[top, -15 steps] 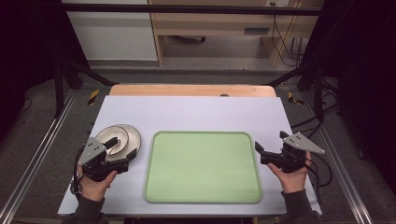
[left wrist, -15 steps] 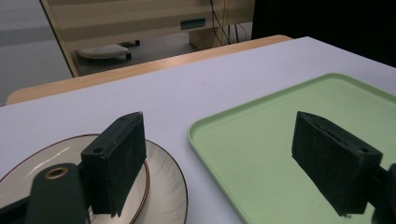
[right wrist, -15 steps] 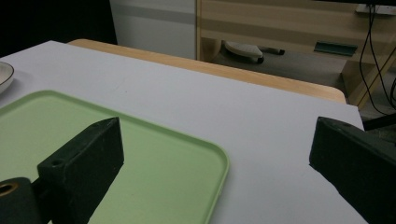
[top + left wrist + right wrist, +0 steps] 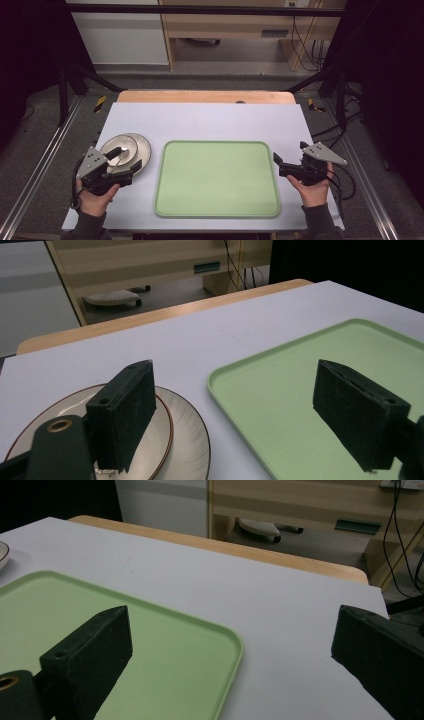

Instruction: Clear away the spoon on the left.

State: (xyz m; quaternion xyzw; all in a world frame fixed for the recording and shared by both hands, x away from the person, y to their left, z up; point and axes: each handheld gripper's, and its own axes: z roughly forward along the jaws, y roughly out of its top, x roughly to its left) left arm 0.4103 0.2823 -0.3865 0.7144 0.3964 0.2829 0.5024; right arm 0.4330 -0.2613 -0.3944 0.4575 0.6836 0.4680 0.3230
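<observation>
Glossy ceramic plates (image 4: 131, 149); smooth matt plastic tray (image 4: 217, 175); wooden table (image 4: 205, 96).

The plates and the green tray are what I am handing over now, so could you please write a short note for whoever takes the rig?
Left gripper: open, one jaw above the plates, the other above the tray's left edge; holding nothing.
Right gripper: open, holding nothing, over the tray's right edge.
Things: two stacked plates on the table, left of the green tray and apart from it. Nothing lies in the tray.
Done: no plate moved into the tray.
Left: probably grasp the plates and set them in the tray.
</observation>
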